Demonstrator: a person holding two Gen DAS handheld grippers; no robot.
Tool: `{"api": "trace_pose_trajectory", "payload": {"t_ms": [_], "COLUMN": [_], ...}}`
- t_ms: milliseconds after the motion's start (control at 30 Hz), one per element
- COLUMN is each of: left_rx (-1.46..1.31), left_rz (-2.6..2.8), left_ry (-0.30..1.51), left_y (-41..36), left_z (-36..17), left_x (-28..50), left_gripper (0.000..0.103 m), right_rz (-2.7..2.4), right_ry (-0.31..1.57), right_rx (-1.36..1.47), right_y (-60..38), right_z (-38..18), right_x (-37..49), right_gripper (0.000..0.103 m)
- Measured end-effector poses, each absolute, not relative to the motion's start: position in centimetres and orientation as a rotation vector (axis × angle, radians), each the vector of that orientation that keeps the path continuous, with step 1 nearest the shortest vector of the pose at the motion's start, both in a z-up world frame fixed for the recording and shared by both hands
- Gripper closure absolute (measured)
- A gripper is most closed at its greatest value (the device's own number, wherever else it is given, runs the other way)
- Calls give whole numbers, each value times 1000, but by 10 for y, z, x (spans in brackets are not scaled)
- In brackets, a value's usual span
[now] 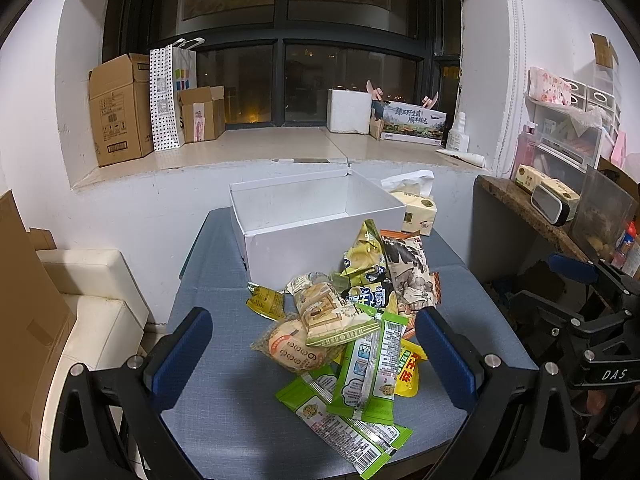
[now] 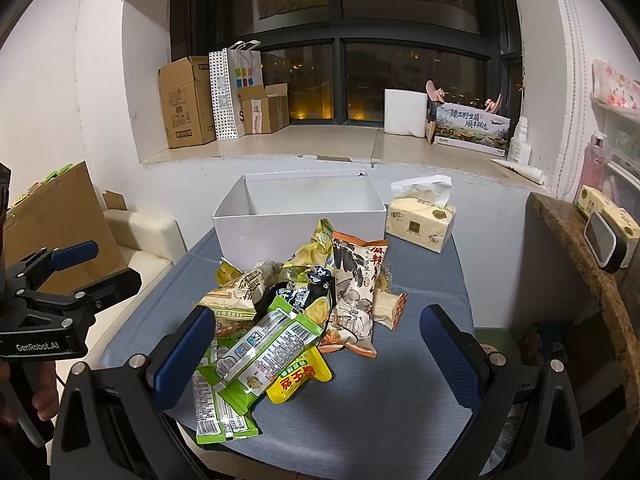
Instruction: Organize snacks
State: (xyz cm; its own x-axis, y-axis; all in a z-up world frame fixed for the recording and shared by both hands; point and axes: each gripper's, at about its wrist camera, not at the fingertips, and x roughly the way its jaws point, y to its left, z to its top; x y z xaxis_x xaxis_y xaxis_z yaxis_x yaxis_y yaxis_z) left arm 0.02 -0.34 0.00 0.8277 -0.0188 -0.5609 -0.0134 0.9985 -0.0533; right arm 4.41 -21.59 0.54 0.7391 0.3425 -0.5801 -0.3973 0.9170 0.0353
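Note:
A pile of snack packets lies on the blue-grey table, in front of an open, empty white box. The pile holds green packets, a yellow pouch, a round bun packet and a tall illustrated bag. My left gripper is open, its fingers on either side of the pile's near part. My right gripper is open, above the table's front, with the green packets by its left finger. The box also shows in the right wrist view.
A tissue pack sits right of the box. A windowsill behind holds cardboard boxes and a printed carton. A white seat stands left of the table, a shelf with clutter to the right.

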Motion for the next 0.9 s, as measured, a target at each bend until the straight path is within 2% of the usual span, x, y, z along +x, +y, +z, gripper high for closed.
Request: {"api": "trace_pose_trajectory", "payload": {"t_ms": [900], "left_rx": [-57], "left_rz": [-8], "left_ry": [599], "left_y": [-5], "left_z": [3], "left_x": [2], "left_gripper": [0], "right_rz": [401], "right_ry": [633], "right_rx": [-81], "right_y": [-219], "right_z": [2], "right_x": [47], "right_gripper": [0]}}
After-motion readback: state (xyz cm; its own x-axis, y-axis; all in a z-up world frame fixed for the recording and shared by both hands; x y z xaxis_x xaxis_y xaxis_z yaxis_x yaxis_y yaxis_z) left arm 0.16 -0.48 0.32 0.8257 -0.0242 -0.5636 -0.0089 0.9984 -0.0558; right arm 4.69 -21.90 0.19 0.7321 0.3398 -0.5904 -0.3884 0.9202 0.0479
